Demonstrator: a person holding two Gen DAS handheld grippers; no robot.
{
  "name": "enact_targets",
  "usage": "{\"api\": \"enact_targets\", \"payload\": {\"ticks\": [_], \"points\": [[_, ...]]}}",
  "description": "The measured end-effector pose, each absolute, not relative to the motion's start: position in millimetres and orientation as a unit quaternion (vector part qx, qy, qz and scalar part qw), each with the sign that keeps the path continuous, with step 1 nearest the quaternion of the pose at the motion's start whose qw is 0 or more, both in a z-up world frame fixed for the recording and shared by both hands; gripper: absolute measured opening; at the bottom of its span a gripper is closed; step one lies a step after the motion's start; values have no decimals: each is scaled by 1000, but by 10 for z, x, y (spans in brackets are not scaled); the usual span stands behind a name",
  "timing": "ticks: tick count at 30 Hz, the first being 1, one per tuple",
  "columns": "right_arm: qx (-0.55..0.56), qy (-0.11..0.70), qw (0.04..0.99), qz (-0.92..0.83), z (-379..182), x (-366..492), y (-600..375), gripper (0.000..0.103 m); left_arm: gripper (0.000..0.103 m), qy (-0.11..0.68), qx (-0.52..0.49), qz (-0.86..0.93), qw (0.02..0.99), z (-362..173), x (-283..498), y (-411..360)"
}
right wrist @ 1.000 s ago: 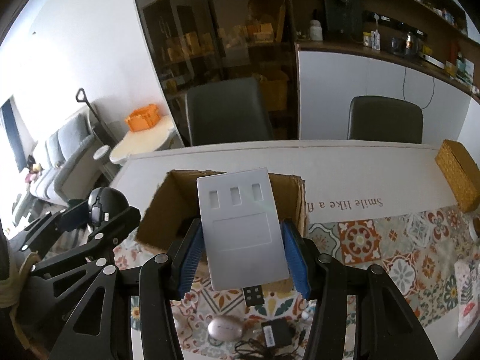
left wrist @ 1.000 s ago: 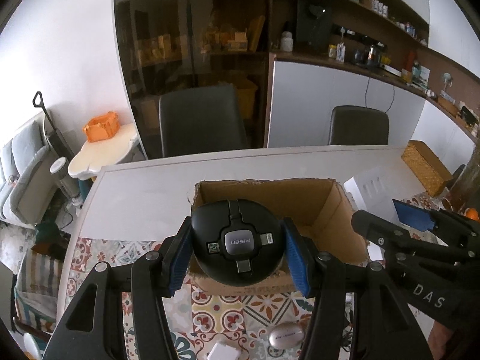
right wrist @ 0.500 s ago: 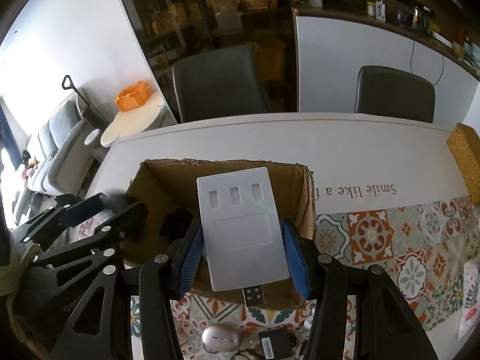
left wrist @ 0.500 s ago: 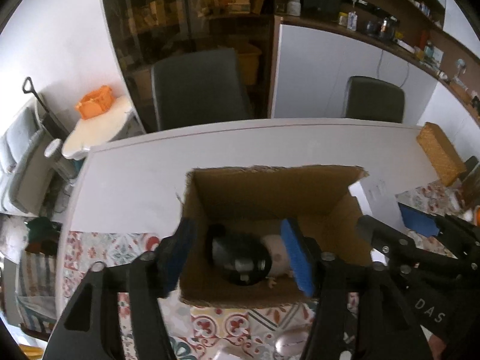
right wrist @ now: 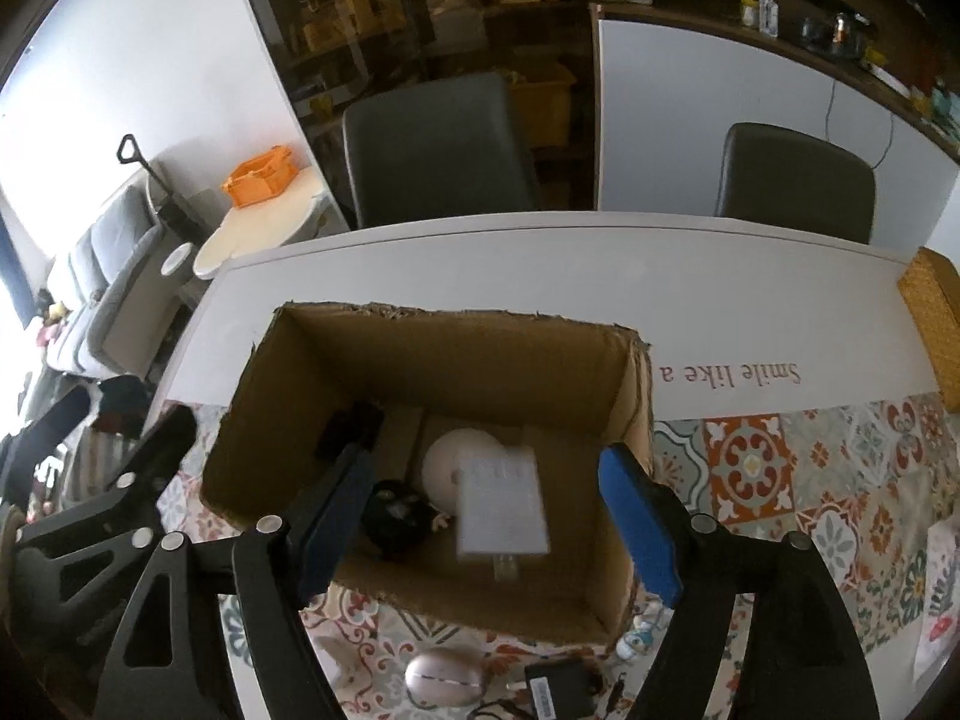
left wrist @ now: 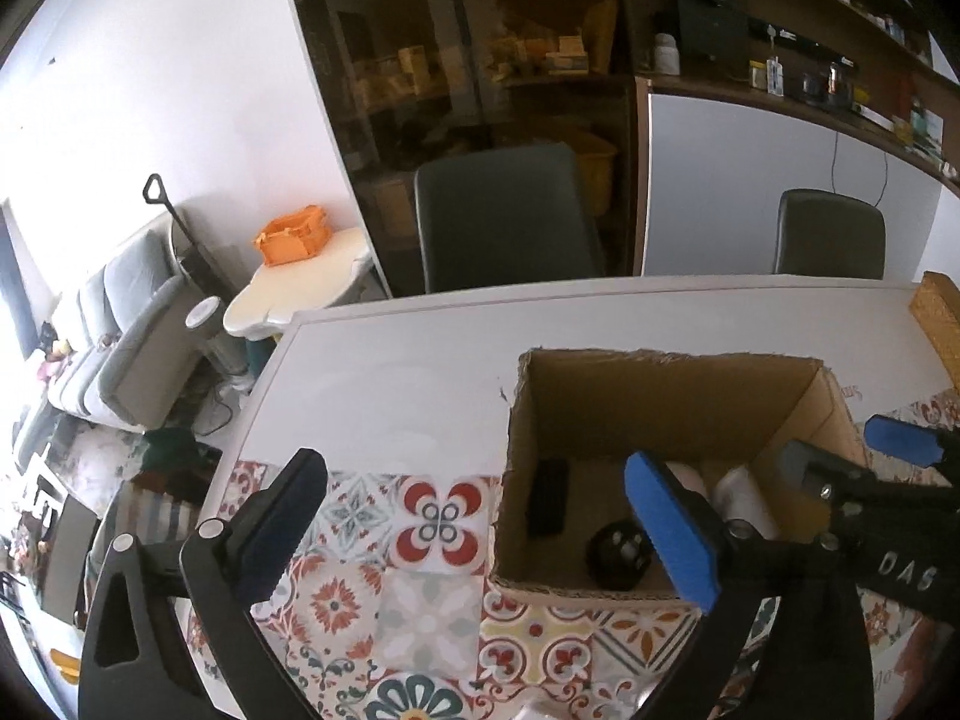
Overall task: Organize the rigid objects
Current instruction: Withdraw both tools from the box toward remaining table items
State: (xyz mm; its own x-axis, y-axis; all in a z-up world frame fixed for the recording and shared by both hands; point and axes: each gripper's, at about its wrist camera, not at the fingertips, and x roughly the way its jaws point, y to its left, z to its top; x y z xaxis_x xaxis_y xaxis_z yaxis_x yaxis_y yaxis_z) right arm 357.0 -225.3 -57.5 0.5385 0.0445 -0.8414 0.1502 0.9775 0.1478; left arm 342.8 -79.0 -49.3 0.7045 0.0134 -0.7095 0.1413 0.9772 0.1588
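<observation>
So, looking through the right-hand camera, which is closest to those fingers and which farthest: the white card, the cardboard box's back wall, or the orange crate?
1. White card, in the box between the opening fingers.
2. Box's back wall, beyond it.
3. Orange crate, far left on a side table.

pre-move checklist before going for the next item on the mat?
1. Left gripper free of load: ok, jaws opening, nothing between them.
2. Right gripper let go: ok, jaws opening, white flat device clear of the pads, blurred.
3. Black round adapter inside cardboard box: ok.
4. White device settled: cannot tell, blurred.
5. Next items visible: ok, pink mouse and black charger on the mat in front of the box.
</observation>
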Motion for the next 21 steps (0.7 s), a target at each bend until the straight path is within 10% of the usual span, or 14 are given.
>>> {"api": "enact_targets", "payload": {"ticks": [21], "points": [[118,438,890,-47,-282,2536,-2320,83,102,347,89,-34,933,-322,2471,-757]]}}
